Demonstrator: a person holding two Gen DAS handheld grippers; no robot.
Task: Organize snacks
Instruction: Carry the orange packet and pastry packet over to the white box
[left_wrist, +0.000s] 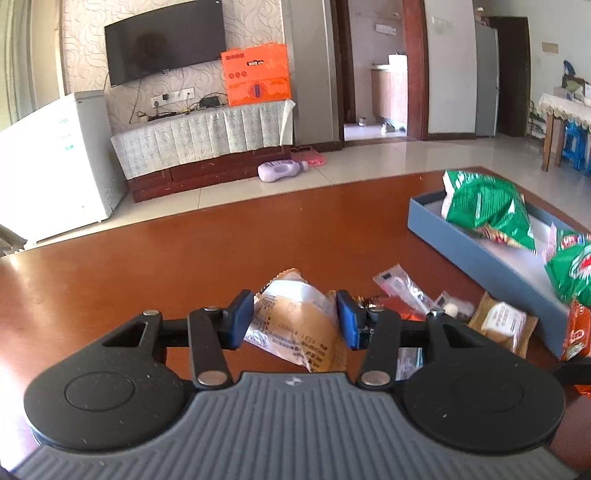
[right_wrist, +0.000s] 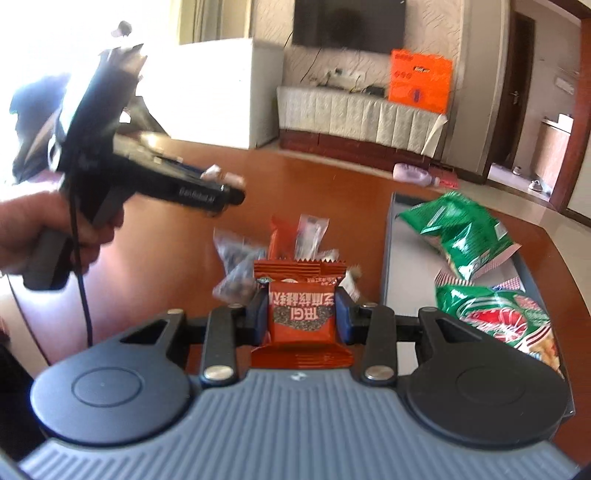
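A tan and white snack packet (left_wrist: 295, 325) is clamped between the blue pads of the left gripper (left_wrist: 295, 319), whose jaws are pressed against its two sides above the reddish-brown tabletop (left_wrist: 166, 251). An orange-red snack packet (right_wrist: 301, 317) is clamped in the same way in the right gripper (right_wrist: 302, 314), the jaws being closed on its left and right edges with its printed face turned toward the camera. A loose heap of small wrapped snacks (right_wrist: 258, 254) is seen on the tabletop just beyond the orange-red packet, among them clear and orange wrappers. A shallow grey-blue box (left_wrist: 476, 247) is placed to the right of this heap, and two green snack bags (right_wrist: 461, 232) are lying inside it, one behind the other. In the right wrist view the left gripper is seen from the side, blurred, and the handle is gripped by a person's hand (right_wrist: 51, 236). Another tan packet (left_wrist: 504, 326) is lying on the tabletop just beside the near wall of the box.
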